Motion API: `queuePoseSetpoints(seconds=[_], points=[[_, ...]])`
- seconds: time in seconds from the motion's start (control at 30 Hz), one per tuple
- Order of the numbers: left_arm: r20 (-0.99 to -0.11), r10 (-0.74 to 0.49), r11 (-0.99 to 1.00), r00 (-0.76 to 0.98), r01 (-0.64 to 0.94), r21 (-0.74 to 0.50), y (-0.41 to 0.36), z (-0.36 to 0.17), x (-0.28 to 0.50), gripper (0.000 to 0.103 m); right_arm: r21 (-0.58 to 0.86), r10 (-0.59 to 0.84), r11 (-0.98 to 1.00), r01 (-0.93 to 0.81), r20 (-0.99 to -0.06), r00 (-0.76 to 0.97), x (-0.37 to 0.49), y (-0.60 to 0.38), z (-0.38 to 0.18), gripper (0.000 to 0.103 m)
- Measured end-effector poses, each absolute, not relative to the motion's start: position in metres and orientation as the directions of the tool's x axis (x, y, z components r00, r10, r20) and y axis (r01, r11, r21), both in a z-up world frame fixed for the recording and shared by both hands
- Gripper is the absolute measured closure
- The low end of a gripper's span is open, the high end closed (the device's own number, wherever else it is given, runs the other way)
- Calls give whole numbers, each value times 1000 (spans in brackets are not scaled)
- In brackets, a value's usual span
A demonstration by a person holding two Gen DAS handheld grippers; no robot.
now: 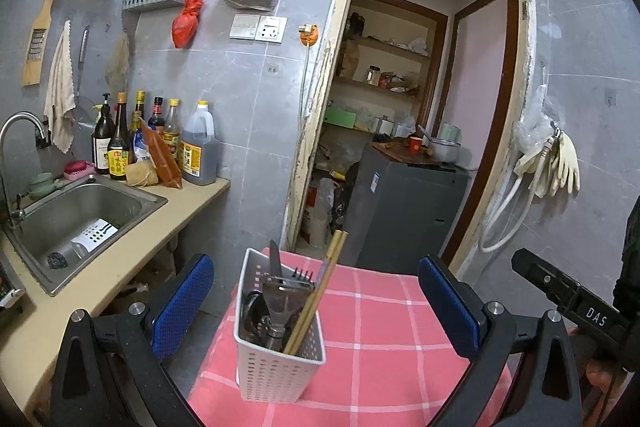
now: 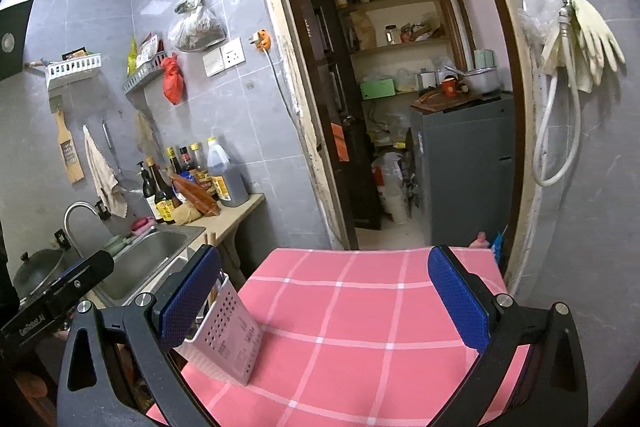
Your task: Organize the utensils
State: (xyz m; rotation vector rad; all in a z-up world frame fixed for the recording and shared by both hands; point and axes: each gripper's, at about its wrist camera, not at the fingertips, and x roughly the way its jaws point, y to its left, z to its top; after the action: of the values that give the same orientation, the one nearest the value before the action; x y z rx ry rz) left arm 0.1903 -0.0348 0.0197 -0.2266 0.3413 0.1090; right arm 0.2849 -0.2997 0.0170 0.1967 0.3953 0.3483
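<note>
A white perforated utensil holder [image 1: 280,343] stands on the pink checked cloth [image 1: 380,339]. In it are a pair of wooden chopsticks [image 1: 320,291], a fork [image 1: 300,277], a knife [image 1: 274,259] and other metal utensils. My left gripper [image 1: 316,303] is open and empty, its blue pads on either side of the holder and apart from it. In the right wrist view the holder [image 2: 226,339] stands at the left, partly behind the left pad. My right gripper [image 2: 324,299] is open and empty above the cloth [image 2: 360,327].
A steel sink [image 1: 80,223] with a white object in it is set in the counter on the left, with sauce bottles [image 1: 156,143] behind it. An open doorway [image 1: 400,107] shows shelves and a grey appliance [image 1: 404,211]. Gloves [image 1: 560,163] hang on the right wall.
</note>
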Motion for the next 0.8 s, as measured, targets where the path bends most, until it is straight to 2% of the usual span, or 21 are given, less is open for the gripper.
queuePoseSetpoints(seconds=[0.8], points=[[-372,-114,979,921,41,-200,-17,30,127,0,228,133,973,-46,-385,913,151,-310,33,1]])
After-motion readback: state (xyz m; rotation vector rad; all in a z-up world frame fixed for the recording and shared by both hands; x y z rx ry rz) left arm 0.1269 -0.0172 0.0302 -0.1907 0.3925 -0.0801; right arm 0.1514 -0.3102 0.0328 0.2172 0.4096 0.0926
